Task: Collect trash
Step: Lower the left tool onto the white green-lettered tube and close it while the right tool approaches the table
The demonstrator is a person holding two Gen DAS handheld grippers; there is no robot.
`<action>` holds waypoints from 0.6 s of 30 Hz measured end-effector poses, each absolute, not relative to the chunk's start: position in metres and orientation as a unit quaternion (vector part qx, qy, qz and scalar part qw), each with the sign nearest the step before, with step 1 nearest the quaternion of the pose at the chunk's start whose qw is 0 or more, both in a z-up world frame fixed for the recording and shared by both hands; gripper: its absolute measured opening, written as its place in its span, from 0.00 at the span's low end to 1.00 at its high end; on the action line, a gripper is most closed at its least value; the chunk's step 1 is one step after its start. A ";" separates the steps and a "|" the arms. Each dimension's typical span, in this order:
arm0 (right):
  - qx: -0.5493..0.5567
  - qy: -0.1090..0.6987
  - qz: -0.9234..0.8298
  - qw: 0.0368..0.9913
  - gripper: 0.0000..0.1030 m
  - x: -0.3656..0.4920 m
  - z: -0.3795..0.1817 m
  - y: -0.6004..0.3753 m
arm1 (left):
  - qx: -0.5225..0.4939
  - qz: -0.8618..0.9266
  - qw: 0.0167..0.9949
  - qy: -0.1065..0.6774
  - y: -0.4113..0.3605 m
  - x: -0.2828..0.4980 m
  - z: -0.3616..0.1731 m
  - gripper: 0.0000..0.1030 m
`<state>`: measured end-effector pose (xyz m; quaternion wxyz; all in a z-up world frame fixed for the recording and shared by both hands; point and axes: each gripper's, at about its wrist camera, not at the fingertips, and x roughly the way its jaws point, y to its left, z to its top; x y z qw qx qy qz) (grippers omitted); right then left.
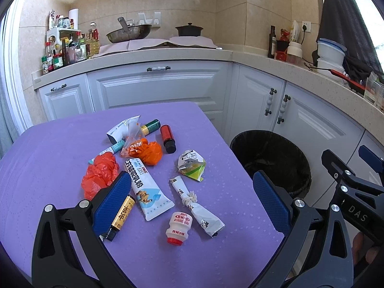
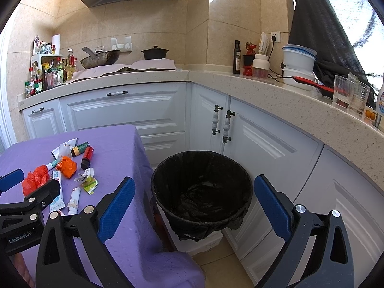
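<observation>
Several pieces of trash lie on the purple tablecloth [image 1: 48, 153]: a white tube [image 1: 148, 189], a small white bottle with a red cap [image 1: 178, 228], a rolled wrapper [image 1: 196, 204], a crumpled carton [image 1: 192, 165], red plastic bags [image 1: 99, 175], an orange bag [image 1: 148, 152], a red vial [image 1: 168, 138] and a yellow tube [image 1: 122, 213]. My left gripper [image 1: 192, 201] is open and empty, above the trash. My right gripper [image 2: 194, 206] is open and empty, above the black-lined bin [image 2: 201, 189] to the right of the table.
White cabinets [image 2: 264, 148] stand behind and to the right of the bin. The counter [image 2: 288, 96] holds bottles, glasses, containers, a wok and a pot. The right gripper's body [image 1: 355, 187] shows at the right edge of the left wrist view.
</observation>
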<state>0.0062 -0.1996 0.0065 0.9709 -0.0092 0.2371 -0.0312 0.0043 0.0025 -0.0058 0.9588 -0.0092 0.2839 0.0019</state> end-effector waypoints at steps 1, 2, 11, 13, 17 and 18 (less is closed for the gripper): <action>-0.009 0.238 -0.030 0.971 0.94 0.006 0.005 -0.200 | -0.009 0.002 0.959 0.285 0.003 0.004 -0.006 0.96; -0.009 0.238 -0.029 0.971 0.94 0.006 0.005 -0.199 | -0.009 0.002 0.958 0.286 0.004 0.004 -0.007 0.96; -0.019 0.248 0.000 0.969 0.94 0.012 0.001 -0.177 | -0.013 0.037 0.952 0.304 0.033 0.001 -0.016 0.96; -0.021 0.251 0.010 0.968 0.94 0.012 -0.001 -0.170 | -0.012 0.046 0.951 0.306 0.042 -0.001 -0.018 0.96; -0.024 0.259 0.032 0.965 0.94 0.015 -0.004 -0.154 | -0.014 0.066 0.947 0.314 0.063 -0.006 -0.025 0.96; -0.025 0.261 0.036 0.964 0.94 0.016 -0.005 -0.150 | -0.015 0.071 0.946 0.317 0.067 -0.006 -0.026 0.96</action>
